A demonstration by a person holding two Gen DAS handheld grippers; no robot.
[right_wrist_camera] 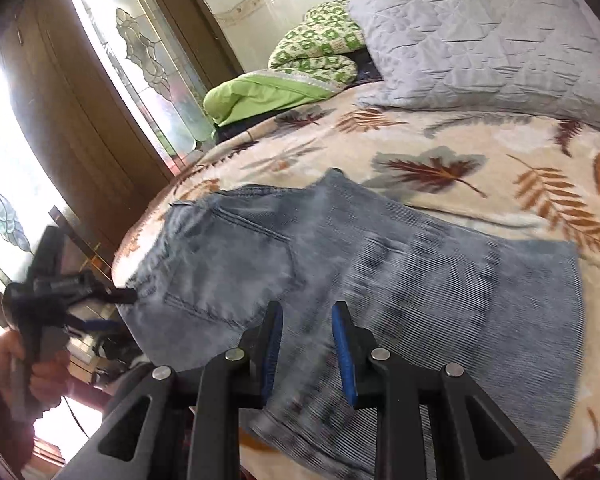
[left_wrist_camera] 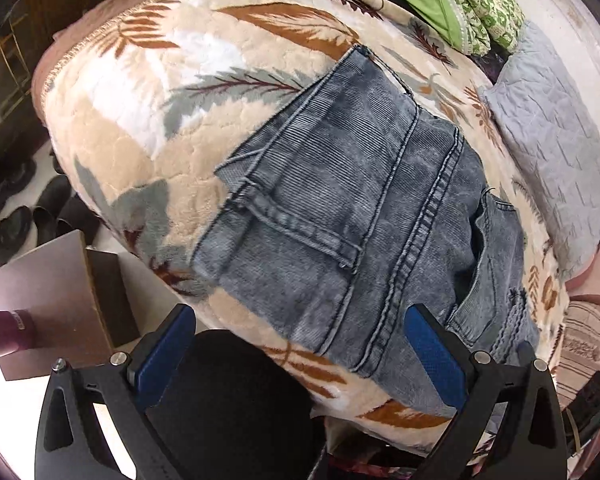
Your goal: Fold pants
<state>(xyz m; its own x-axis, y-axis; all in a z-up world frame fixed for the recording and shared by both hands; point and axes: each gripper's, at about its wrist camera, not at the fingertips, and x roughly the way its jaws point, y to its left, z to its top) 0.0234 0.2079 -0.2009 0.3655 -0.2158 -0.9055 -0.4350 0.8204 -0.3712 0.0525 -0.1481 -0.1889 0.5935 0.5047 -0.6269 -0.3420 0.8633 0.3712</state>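
Observation:
Washed grey-blue jeans (left_wrist_camera: 364, 208) lie folded on a leaf-patterned fleece blanket (left_wrist_camera: 148, 128) on a bed. In the left wrist view my left gripper (left_wrist_camera: 300, 320) is wide open and empty, just short of the jeans' near edge. In the right wrist view the jeans (right_wrist_camera: 340, 264) spread across the blanket (right_wrist_camera: 480, 168). My right gripper (right_wrist_camera: 306, 316) hovers over their near edge with a narrow gap between its blue pads, holding nothing. The left gripper (right_wrist_camera: 116, 308) shows at the jeans' left end, held in a hand.
A grey quilted pillow (right_wrist_camera: 480, 40) and green patterned bedding (right_wrist_camera: 316, 48) lie at the bed's far side. A wooden door with a glass pane (right_wrist_camera: 140, 52) stands at left. Shoes (left_wrist_camera: 24, 208) and a cardboard box (left_wrist_camera: 60, 288) sit on the floor beside the bed.

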